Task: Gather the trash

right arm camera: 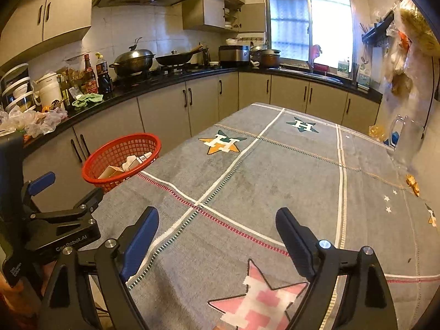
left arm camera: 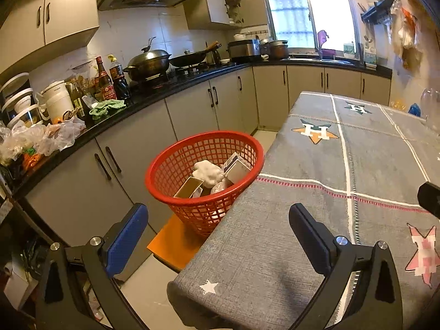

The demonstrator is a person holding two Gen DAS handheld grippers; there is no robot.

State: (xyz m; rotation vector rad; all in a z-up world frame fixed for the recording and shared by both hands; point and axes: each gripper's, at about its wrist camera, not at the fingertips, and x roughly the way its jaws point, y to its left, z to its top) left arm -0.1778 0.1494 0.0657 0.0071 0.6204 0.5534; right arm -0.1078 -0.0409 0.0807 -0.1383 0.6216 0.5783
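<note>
Both grippers stand spread wide with nothing between the jaws — the left gripper [left arm camera: 218, 233] over the near table corner, the right gripper [right arm camera: 217, 236] above the grey tablecloth [right arm camera: 275, 170]. The trash I can see sits in the red basket [left arm camera: 165, 165] just beside the table's left edge: a white crumpled wad [left arm camera: 207, 172] and small cartons [left arm camera: 236, 166]. I spot no loose scrap on the cloth, so I judge the job nearly done. To finish well, I'd sweep both cameras slowly along the far right edge — the small orange bits [right arm camera: 412, 184] near the glass pitcher [right arm camera: 405, 140] deserve a look.
</note>
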